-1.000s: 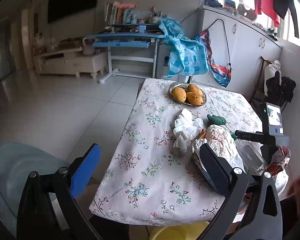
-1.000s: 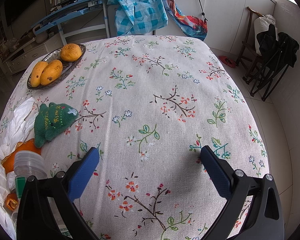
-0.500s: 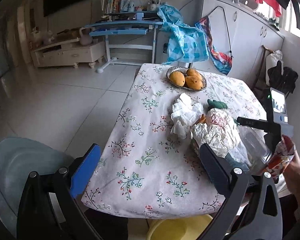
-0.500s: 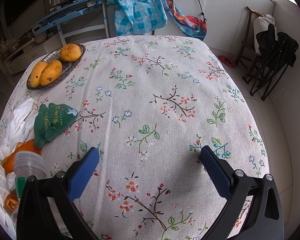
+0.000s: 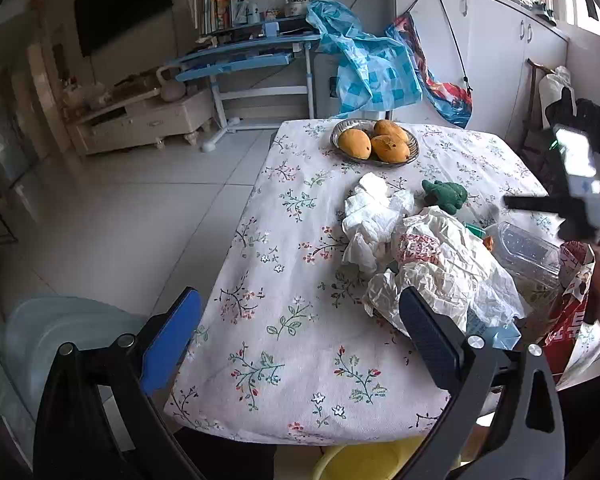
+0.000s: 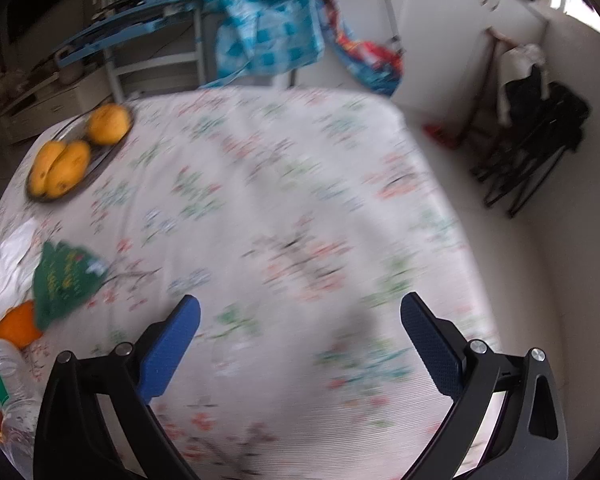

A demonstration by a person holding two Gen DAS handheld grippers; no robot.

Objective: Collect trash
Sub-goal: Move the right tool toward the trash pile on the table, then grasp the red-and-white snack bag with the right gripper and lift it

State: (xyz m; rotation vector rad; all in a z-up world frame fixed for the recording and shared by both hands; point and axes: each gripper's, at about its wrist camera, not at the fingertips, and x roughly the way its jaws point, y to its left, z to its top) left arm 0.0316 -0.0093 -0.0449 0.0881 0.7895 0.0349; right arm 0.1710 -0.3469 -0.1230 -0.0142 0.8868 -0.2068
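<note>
My left gripper [image 5: 300, 320], spread and empty, hangs near the crumpled wrapper [image 5: 440, 264]; my right gripper [image 6: 300, 328] is spread over bare tablecloth [image 6: 284, 184].

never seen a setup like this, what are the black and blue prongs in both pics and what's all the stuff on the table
The prongs are the two fingers of hand-held grippers; a person carries one in each hand, and no robot arm is involved. Each picture comes from a wide-angle camera mounted on a gripper, looking forward between its fingers.

The left gripper is open and empty, hovering at the near edge of the flowered tablecloth. The right gripper is also open and empty, over bare cloth; its picture is blurred.

On the table: a dish of mangoes, crumpled white tissue, a printed paper wrapper, a clear plastic bottle, a small green plush toy and something orange, perhaps peel. A yellow bin sits below the table edge.
</note>
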